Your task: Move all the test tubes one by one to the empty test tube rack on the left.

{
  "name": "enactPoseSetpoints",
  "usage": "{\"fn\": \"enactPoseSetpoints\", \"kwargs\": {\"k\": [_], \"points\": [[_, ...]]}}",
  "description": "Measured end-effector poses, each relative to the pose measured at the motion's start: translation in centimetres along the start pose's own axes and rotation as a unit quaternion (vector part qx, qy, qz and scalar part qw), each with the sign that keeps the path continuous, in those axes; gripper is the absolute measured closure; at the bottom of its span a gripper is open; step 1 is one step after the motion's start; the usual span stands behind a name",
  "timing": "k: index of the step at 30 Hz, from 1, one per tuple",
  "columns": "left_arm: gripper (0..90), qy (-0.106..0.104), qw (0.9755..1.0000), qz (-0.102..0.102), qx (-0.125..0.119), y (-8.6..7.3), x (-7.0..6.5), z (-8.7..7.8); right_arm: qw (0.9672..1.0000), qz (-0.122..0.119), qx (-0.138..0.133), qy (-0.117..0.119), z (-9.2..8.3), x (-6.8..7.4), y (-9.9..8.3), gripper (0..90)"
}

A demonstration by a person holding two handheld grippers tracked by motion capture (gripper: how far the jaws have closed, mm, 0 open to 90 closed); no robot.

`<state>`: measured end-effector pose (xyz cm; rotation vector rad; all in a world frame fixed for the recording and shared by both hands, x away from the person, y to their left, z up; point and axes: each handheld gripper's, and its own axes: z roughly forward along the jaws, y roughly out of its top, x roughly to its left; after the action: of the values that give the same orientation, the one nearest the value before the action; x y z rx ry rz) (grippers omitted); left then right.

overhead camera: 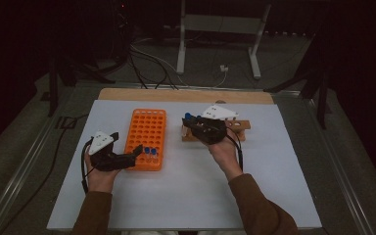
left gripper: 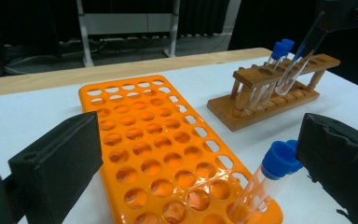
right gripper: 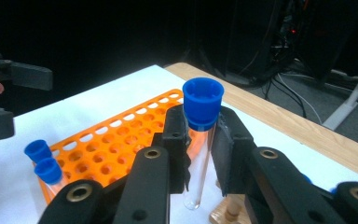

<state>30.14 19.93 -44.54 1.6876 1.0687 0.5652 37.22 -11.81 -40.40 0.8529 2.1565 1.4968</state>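
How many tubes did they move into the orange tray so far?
Two blue-capped tubes already stand in the orange rack. The right gripper holds a third tube, lifted from the wooden rack, where two more capped tubes wait.

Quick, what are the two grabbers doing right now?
Left gripper: open, holding nothing.
Right gripper: shut on a blue-capped test tube.

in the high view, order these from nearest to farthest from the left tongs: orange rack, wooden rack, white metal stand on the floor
1. orange rack: right beside the left tongs, whose tips sit at its near corner by the two blue-capped tubes.
2. wooden rack: farther right, under the right tongs.
3. white metal stand: on the floor beyond the table's far edge.
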Motion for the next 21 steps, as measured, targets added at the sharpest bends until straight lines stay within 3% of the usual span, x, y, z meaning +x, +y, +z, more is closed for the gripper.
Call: {"fn": "enactPoseSetpoints", "kwargs": {"k": [12, 21], "points": [[1.5, -0.031, 0.9990, 0.028, 0.017, 1.4, -1.2, 1.1, 0.9996, 0.003, 0.007, 0.027, 1.4, 1.7, 0.8, 76.2], [10.5, -0.040, 0.9981, 0.046, 0.009, 2.6, -1.9, 2.1, 0.9989, 0.001, 0.014, 0.045, 2.4, 3.1, 2.1, 76.1]]}}
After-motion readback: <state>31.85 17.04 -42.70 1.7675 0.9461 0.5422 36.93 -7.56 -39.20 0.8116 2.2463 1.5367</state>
